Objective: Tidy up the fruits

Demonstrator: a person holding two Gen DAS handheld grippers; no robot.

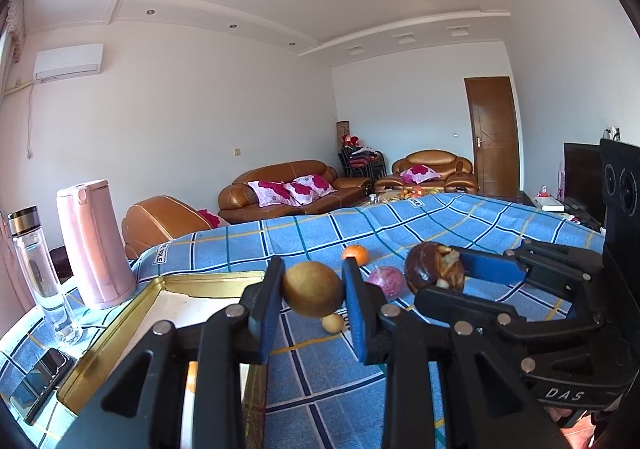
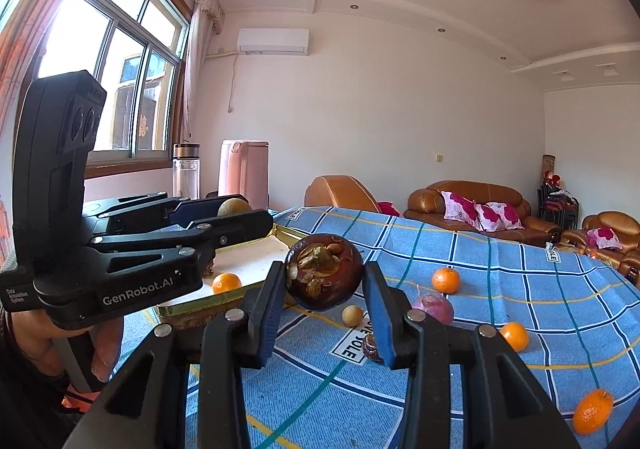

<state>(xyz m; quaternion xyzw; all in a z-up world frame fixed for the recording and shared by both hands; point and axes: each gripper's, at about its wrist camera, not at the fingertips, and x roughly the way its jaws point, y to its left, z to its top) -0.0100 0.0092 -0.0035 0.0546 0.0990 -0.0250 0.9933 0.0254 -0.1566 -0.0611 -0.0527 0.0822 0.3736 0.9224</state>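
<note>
Two hand-held grippers are hovering above a table draped in a blue checked cloth (image 1: pixel 400 233), each one clamping a piece of fruit; the left gripper (image 1: pixel 313 291) is squeezing a round tan-brown fruit (image 1: pixel 313 289) between its blue pads, holding it in the air just beside the gold-rimmed tray (image 1: pixel 120 325); the right gripper (image 2: pixel 325 275) is pinching a dark brown mangosteen (image 2: pixel 325 272), its dried calyx facing the camera, near the tray's corner. One orange (image 2: pixel 226 283) is sitting inside the tray; four more are lying loose on the cloth, the nearest (image 2: pixel 445 280) resting close to a purple-pink fruit (image 2: pixel 434 307); a small tan fruit (image 2: pixel 352 315) is lying on the cloth below the mangosteen. A pink kettle (image 1: pixel 94 245) and a clear bottle (image 1: pixel 40 273) are standing beyond the tray; brown sofas (image 1: pixel 296 189) are lining the far wall.
</note>
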